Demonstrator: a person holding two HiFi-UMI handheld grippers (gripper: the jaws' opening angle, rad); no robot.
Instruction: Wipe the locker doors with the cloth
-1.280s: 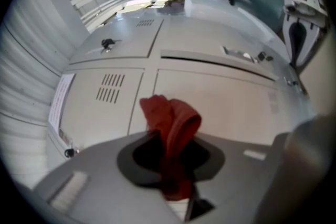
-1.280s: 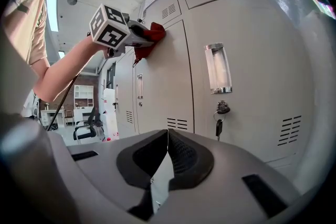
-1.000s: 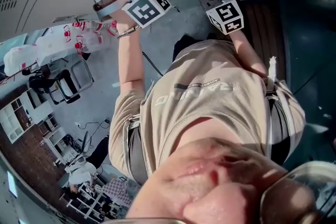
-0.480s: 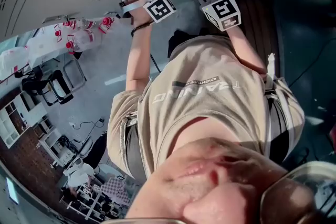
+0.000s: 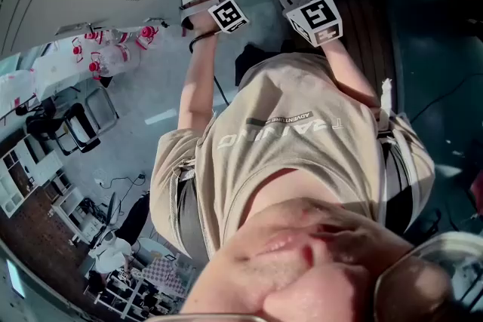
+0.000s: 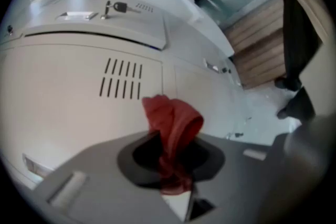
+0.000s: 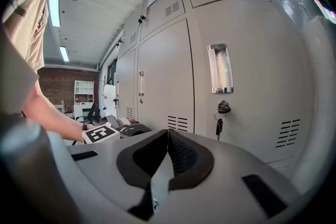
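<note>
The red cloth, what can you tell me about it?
The red cloth is soft, thin fabric, bunched into a crumpled, folded wad. The left gripper has its fingers shut on the lower part, so the loose top stands up beyond them. It is held before a pale grey locker door, beside the vent slots; whether it touches the door is unclear.

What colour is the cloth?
Red. The cloth shows best in the left gripper view, pinched in the left gripper.

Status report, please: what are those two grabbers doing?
Left gripper shut on red cloth, at a vented locker door. Right gripper shut, empty. Nothing in the way.
</note>
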